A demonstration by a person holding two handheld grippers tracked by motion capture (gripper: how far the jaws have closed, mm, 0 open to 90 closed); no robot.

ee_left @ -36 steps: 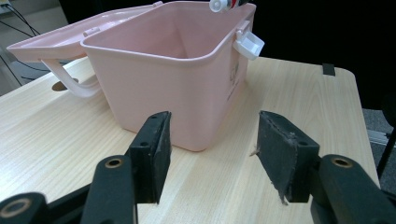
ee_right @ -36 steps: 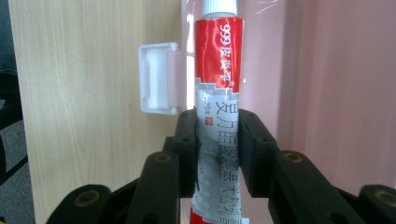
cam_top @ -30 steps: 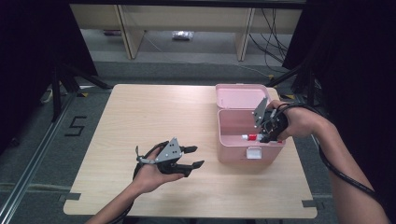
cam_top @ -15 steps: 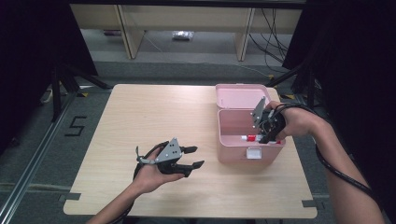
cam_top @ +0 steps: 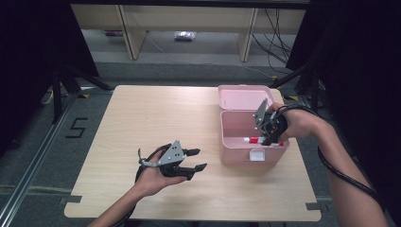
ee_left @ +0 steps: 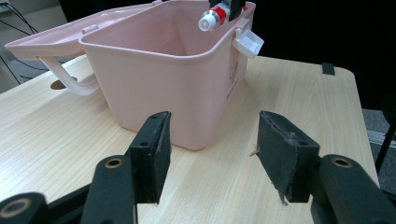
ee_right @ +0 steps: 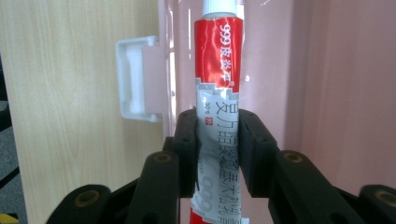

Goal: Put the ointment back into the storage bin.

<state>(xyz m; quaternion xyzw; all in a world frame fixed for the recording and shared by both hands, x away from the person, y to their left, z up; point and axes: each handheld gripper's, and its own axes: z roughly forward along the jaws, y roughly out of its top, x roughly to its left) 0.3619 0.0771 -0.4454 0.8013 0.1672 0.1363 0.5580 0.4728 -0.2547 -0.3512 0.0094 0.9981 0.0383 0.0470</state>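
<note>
My right gripper [ee_right: 217, 149] clamps the red-and-white tube [ee_right: 219, 74] just above the open pink box [cam_top: 236, 127] — my left gripper [ee_left: 212, 154] rests spread, empty, box ahead.

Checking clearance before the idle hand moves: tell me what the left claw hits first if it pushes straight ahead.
Most likely the pink box: its near wall stands directly beyond the open left claw, with bare table between them. How far off it is cannot be judged.

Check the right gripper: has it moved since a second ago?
Yes, slightly. The right gripper, shut on the tube, has shifted a little toward the front wall of the pink box, where the white latch sits.
</note>
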